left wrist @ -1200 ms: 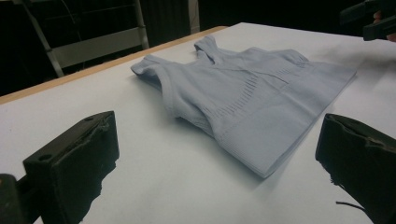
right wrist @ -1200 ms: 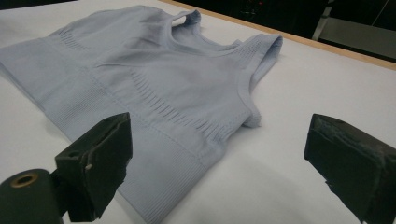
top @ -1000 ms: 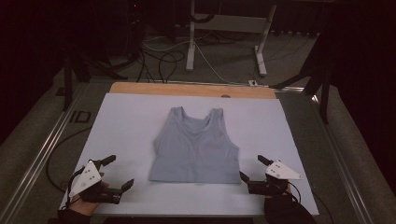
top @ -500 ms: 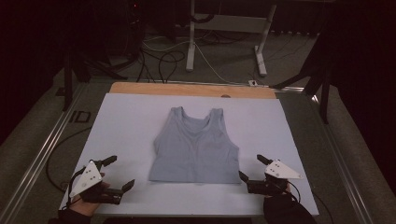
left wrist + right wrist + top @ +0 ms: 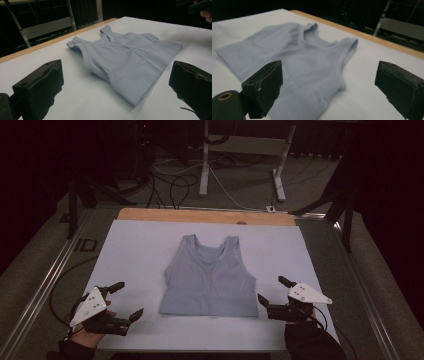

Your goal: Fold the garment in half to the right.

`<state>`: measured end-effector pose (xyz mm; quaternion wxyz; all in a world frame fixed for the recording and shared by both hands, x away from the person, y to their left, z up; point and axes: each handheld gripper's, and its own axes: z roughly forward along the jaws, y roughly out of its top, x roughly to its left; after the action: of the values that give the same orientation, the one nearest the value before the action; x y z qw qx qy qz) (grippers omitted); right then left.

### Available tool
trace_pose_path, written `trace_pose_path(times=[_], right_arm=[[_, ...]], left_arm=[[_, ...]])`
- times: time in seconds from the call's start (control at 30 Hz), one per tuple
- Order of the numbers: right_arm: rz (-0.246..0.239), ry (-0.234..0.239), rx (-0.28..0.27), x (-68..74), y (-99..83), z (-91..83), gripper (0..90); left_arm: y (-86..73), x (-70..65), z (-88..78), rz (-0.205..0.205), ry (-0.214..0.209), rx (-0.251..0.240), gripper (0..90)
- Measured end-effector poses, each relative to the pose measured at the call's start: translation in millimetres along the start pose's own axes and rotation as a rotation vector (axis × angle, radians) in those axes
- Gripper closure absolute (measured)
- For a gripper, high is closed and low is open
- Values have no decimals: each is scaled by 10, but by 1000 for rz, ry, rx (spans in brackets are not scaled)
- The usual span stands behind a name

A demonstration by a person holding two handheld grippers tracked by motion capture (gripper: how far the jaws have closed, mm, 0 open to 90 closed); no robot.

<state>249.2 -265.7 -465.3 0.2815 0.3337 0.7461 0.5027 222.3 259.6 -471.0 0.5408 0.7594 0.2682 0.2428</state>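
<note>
Two claws, both spread wide and holding nothing: my left gripper (image 5: 122, 300) and right gripper (image 5: 272, 292) flank the pale blue tank top (image 5: 210, 277), flat mid-table (image 5: 130, 250). Soft, light, probably ribbed knit; I'd pinch the hem corners.

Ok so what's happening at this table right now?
A person holds a gripper in each hand beside a light blue tank top lying flat on the white table. The left gripper and the right gripper sit near the hem corners, jaws wide open, neither touching the fabric.
</note>
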Motion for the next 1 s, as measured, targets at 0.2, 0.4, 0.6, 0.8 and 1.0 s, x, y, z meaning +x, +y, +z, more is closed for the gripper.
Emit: trace_pose_path(times=[0.2,0.4,0.6,0.8,1.0], right_arm=[[-41,17,-5,-22,266,76,80],[-44,42,-17,-48,490,212,80],[-42,55,-27,-73,694,364,80],[-38,71,-25,-83,839,527,80],[-44,98,-13,-14,938,720,80]], left_arm=[[80,31,11,0,7,38,3],[149,49,41,-13,-6,50,3],[245,50,53,-4,-10,62,3],[304,33,109,-9,-18,62,3],[333,-5,202,-10,-37,81,3]])
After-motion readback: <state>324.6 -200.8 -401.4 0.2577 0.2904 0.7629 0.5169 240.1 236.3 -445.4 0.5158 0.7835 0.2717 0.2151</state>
